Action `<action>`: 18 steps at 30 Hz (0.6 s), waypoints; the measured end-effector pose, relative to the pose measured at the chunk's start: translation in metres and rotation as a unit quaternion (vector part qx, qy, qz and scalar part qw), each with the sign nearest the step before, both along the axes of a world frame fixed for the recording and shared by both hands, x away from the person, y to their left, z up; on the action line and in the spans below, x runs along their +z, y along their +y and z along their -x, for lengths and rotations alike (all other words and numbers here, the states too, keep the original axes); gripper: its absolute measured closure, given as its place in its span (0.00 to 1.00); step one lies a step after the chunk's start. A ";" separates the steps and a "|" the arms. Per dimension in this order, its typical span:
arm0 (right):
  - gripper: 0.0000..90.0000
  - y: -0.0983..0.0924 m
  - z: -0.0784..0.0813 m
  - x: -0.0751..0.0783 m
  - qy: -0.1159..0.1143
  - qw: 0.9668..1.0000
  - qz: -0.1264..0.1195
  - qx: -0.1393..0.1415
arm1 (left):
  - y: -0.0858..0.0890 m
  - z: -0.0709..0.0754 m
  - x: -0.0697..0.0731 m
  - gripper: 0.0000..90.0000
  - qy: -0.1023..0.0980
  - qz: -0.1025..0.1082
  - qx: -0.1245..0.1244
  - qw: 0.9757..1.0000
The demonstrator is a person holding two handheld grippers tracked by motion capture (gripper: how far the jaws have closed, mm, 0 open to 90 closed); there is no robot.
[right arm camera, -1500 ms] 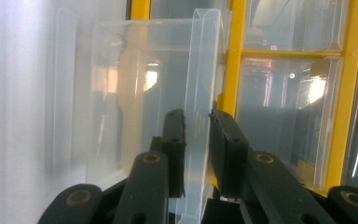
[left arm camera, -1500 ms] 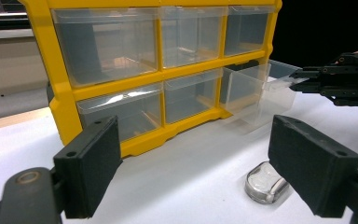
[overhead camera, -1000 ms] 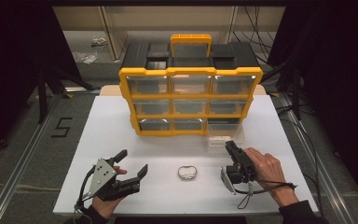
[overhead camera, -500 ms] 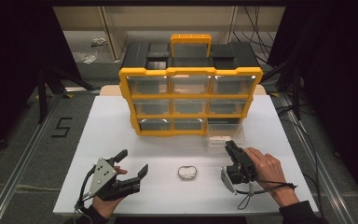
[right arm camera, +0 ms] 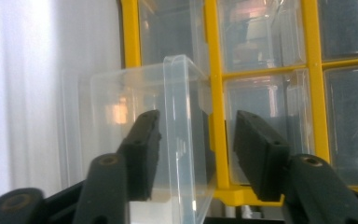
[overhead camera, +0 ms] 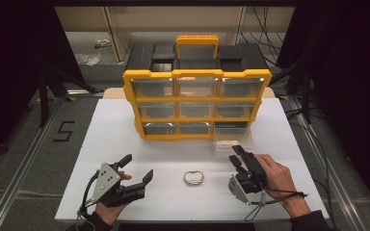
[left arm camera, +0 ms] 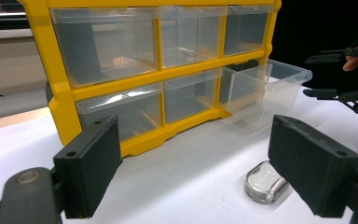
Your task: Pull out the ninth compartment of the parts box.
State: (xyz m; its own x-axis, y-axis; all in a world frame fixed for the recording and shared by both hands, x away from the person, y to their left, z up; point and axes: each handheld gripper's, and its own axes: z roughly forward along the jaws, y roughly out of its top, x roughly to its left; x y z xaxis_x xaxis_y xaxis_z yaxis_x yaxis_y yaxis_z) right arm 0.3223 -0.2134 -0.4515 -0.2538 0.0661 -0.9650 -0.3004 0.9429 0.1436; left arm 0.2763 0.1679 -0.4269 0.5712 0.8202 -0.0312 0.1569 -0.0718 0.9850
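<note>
Nearest the person, the white surface (overhead camera: pixel 125 120) carries both hands. The left claw (overhead camera: pixel 137 168) sits at the near left corner with its jaws wide apart and nothing between them; in the left gripper view its two black pads frame a small clear case (left arm camera: pixel 265 183) that lies flat on the surface just ahead. From the high view that case (overhead camera: pixel 193 178) rests midway between the two hands, touching neither.

At the near right, the right claw (overhead camera: pixel 237 154) points toward the pulled-out clear drawer (overhead camera: pixel 233 143). Its jaws have just been opening and now stand apart. In the right gripper view the drawer's front wall (right arm camera: pixel 179 135) stands between the pads, with a gap visible on the right side; whether the left pad touches the plastic cannot be told.

Farther back stands the yellow organiser (overhead camera: pixel 197 103), three rows of three clear drawers, with the bottom right one drawn out onto the surface. A yellow carry handle (overhead camera: pixel 197 44) rises from its black top.

Beyond the surface, the grey floor shows a "5" (overhead camera: pixel 63 131) marked in black at the left, metal rails along both sides, cables at the right, and dark curtains around the room. No brand lettering is readable.
</note>
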 end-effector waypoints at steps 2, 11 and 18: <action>0.50 0.000 0.000 0.002 0.007 1.000 -0.017 0.001 | 0.000 0.000 0.000 0.18 0.000 0.000 0.000 1.000; 0.42 -0.002 0.000 0.012 0.063 0.991 -0.114 0.007 | -0.001 0.000 0.000 0.18 0.000 0.000 -0.002 1.000; 0.41 -0.004 0.000 0.022 0.112 0.975 -0.191 0.007 | 0.000 0.000 0.000 0.18 0.000 0.000 -0.002 1.000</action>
State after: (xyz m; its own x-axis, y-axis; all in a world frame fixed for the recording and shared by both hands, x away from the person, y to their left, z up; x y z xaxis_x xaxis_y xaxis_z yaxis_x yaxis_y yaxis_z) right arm 0.3222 -0.2172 -0.4299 -0.4588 0.4046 -0.7911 -0.2345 0.8036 0.5470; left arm 0.2764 0.1675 -0.4271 0.5749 0.8176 -0.0310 0.1566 -0.0727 0.9850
